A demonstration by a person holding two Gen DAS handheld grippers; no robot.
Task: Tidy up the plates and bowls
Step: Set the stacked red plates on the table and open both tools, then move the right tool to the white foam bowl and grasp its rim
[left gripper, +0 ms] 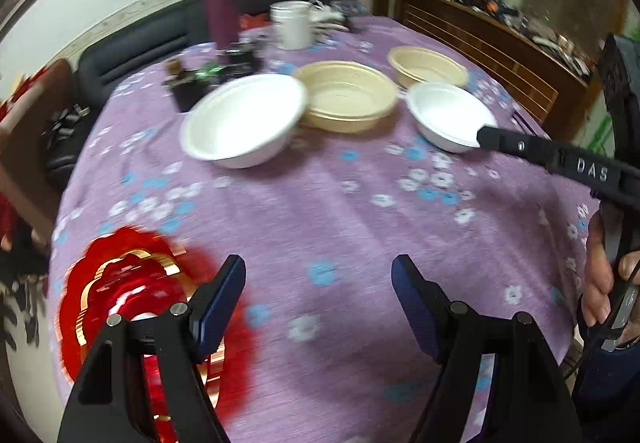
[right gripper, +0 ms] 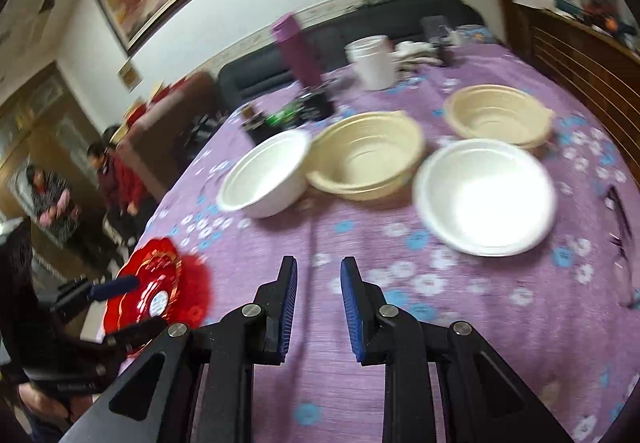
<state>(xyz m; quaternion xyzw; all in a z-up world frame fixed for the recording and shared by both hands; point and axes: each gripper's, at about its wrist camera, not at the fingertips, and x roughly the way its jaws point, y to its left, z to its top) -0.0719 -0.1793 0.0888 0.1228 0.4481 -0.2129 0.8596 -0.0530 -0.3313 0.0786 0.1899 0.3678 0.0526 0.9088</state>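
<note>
Surveying the worktop (left gripper: 320, 227): four bowls sit at its far half, none nested into its match. A white bowl (left gripper: 244, 119) stands far left, touching a beige bowl (left gripper: 346, 99) on its right; a second beige bowl (left gripper: 428, 65) lies farther right, and a second white bowl (left gripper: 450, 115) sits just near of it. A red plate (left gripper: 132, 307) rests at the near left edge. The left gripper (left gripper: 320, 283) has its jaws wide and empty above bare cloth beside the plate. The right gripper (right gripper: 319, 283) has its jaws narrowed to a slim gap, nothing between them; in the left view one of its fingers crosses the near rim of the right white bowl, contact not certain. Risks, as judged: the bowls look light, so a glancing jaw could slide or tip one; the touching pair may drag together; the plate by the edge could be knocked off; motion blur suggests speed, raising each hazard.
</note>
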